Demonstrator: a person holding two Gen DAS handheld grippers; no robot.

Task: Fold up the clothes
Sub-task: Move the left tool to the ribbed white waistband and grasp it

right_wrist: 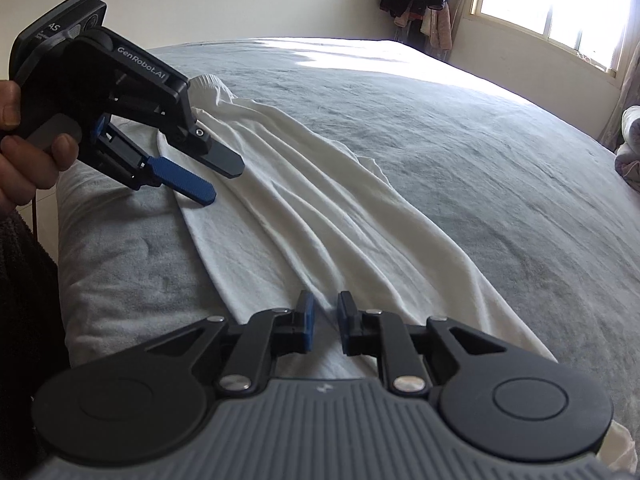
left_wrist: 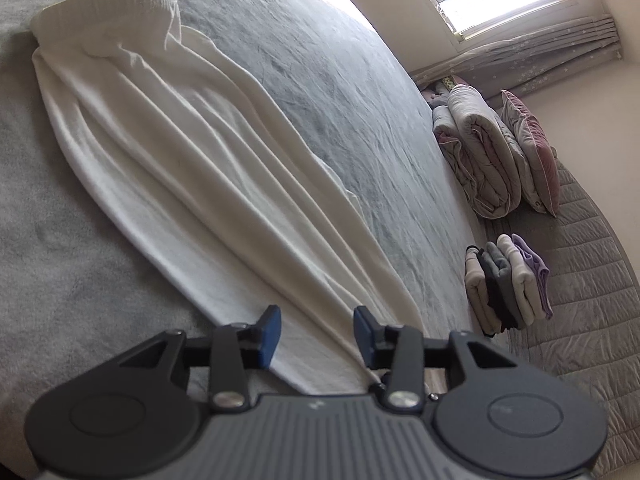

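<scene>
Grey bed [right_wrist: 500, 168], white garment [right_wrist: 320, 216] near edge.

White trousers [left_wrist: 192, 168] lie stretched lengthwise on the grey bedspread, rumpled in long creases, ribbed waistband [left_wrist: 116, 4] farthest off.

bed [right_wrist: 480, 160] open, clothes stack [left_wrist: 508, 284] far edge

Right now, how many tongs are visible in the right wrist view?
2. The left tongs are at the upper left, held by a hand above the white garment. The right tongs are at the bottom centre, over the garment's near end.
</scene>
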